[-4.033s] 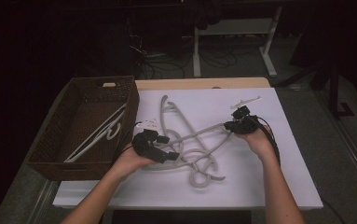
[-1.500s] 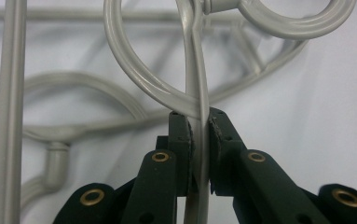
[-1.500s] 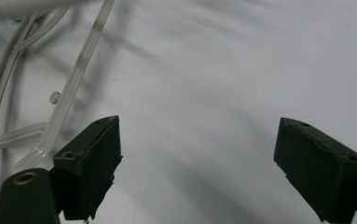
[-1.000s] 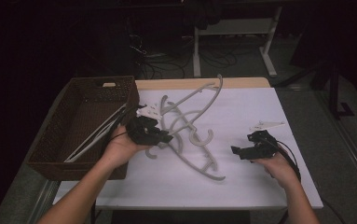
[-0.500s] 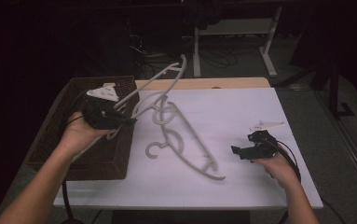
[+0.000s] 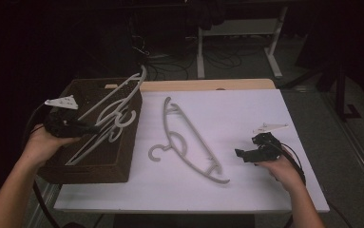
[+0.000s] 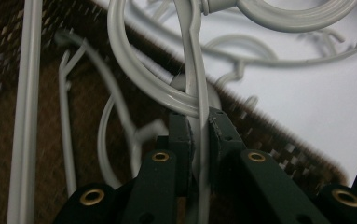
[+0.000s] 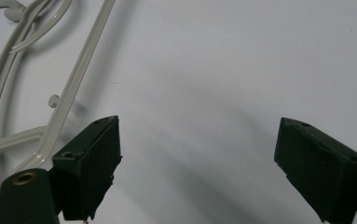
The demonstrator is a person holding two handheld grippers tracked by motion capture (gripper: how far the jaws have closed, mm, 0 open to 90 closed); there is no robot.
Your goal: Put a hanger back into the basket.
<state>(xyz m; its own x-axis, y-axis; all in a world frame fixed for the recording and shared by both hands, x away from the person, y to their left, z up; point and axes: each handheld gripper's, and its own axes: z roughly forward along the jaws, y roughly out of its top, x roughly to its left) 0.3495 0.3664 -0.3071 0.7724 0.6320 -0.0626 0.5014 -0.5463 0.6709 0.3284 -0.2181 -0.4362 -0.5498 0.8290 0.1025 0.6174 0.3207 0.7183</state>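
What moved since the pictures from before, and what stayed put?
The left claw, shut on a white hanger, carried it off the white table and left, over the brown basket. The right claw, open, pulled back toward the table's right side. One hanger on the table stayed, and the basket too.

The white tabletop lies bare along its far and right parts, with open room around the right gripper, whose jaws stand wide apart over bare surface. One pale grey plastic hanger lies diagonally across the middle, its lower end just beside that gripper. At the left, the dark brown woven basket is crossed by more grey hangers, one clamped in the left gripper and slanting up past the far rim.
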